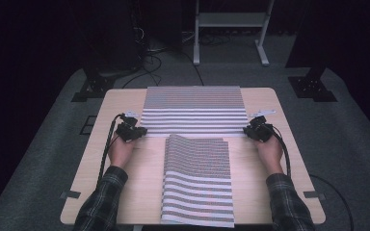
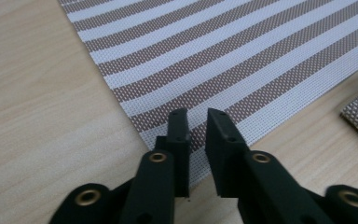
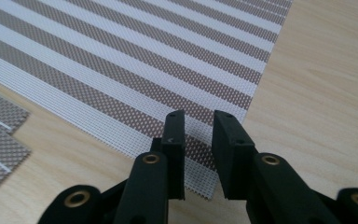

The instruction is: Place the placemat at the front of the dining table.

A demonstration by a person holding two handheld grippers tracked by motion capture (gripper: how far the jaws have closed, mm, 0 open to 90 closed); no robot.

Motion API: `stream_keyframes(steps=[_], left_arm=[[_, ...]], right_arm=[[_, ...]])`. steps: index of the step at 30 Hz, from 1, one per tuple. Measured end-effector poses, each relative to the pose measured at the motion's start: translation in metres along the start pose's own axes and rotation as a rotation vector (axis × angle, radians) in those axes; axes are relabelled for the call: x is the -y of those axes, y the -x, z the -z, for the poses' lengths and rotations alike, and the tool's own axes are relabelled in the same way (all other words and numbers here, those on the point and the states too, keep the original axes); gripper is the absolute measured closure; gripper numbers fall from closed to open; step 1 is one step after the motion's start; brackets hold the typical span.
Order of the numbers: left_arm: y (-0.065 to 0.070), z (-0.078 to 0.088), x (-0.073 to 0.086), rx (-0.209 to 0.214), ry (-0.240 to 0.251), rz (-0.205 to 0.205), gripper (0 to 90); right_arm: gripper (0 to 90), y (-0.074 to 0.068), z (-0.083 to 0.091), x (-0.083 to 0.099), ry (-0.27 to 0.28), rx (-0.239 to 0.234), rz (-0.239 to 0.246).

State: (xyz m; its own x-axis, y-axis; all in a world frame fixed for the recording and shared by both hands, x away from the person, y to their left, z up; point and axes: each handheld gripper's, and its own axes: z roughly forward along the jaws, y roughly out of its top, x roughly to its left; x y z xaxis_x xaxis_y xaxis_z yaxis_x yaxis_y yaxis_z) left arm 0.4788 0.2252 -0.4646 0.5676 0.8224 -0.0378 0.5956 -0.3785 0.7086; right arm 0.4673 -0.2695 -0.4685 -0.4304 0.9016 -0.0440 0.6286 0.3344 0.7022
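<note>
Your left gripper [image 1: 139, 131] and right gripper [image 1: 248, 131]: jaws slightly apart over the near corners of the far striped mat [image 1: 194, 110], nothing clamped. It lies flat, brown-white woven. Near mat [image 1: 198, 180] folded, underside hidden.

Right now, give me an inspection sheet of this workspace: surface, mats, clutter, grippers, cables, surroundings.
Surface: light wooden table, mostly bare.
Job's things: far striped mat lies flat; near striped mat lies lengthwise, its left edge lifted slightly.
Clutter: nothing seen.
Grippers: left gripper and right gripper each sit at a near corner of the far striped mat, jaws slightly apart, nothing pinched.
Cables: left cable and right cable trail back along the forearms; floor cables beyond.
Surroundings: grey carpet, white frame, dark room.
</note>
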Motion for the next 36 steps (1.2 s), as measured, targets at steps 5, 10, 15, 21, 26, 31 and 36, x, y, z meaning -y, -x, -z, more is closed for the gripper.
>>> stream_keyframes(steps=[5,10,15,21,26,31,36], left_arm=[[0.002,0.008,-0.001,0.016,0.029,0.022,62.6],[0.005,0.018,0.002,0.032,0.025,0.011,41.2],[0.006,0.031,0.007,0.042,0.034,0.016,22.0],[0.010,0.044,0.014,0.025,0.041,-0.004,5.1],[0.019,0.057,0.022,0.031,0.042,-0.022,0.0],[0.031,0.072,0.032,0.052,0.060,-0.038,0.0],[0.043,0.088,0.042,0.050,0.069,-0.049,0.0]], right_arm=[[56.7,0.001,0.012,-0.001,0.044,0.000,-0.015],[37.3,-0.002,0.024,0.002,0.062,-0.027,-0.025],[22.4,-0.007,0.038,0.012,0.106,-0.068,-0.045],[9.2,-0.011,0.049,0.016,0.106,-0.054,-0.002],[0.8,-0.016,0.058,0.020,0.092,-0.048,0.004],[0.0,-0.021,0.076,0.031,0.126,-0.079,0.020],[0.0,-0.023,0.092,0.047,0.144,-0.092,0.027]])
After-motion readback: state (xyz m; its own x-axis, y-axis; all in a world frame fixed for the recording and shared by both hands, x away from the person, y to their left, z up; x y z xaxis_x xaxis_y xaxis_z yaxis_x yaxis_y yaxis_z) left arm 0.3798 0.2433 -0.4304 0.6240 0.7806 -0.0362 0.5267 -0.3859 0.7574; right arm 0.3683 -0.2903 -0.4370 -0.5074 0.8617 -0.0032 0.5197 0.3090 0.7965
